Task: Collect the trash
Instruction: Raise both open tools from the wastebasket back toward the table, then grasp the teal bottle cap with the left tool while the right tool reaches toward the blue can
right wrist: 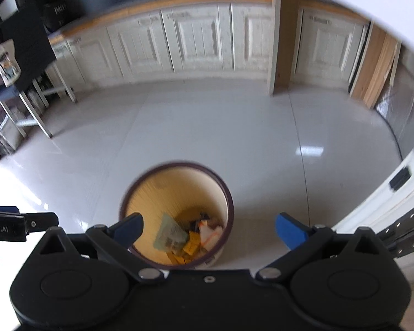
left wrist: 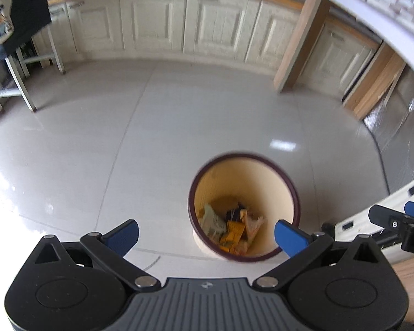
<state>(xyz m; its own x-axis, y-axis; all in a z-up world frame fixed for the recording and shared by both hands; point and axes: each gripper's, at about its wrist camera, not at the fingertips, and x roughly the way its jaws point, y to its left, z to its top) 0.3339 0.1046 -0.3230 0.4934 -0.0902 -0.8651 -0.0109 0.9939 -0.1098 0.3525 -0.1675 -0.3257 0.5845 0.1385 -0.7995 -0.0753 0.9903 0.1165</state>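
A round cream trash bin (left wrist: 287, 190) with a dark rim stands on the tiled floor below both grippers; it also shows in the right wrist view (right wrist: 226, 193). Inside lie crumpled trash (left wrist: 229, 229): yellow and orange wrappers, printed paper and something dark, seen too in the right wrist view (right wrist: 187, 237). My left gripper (left wrist: 207, 234) is open and empty, above the bin's near rim. My right gripper (right wrist: 209, 230) is open and empty above the bin. Each gripper shows at the edge of the other's view.
Cream kitchen cabinets (left wrist: 157, 22) line the far wall. A wooden post (left wrist: 300, 35) stands at right. A white-legged table (left wrist: 19, 82) with a dark cloth is at left. A white table edge (left wrist: 372, 215) is close at right.
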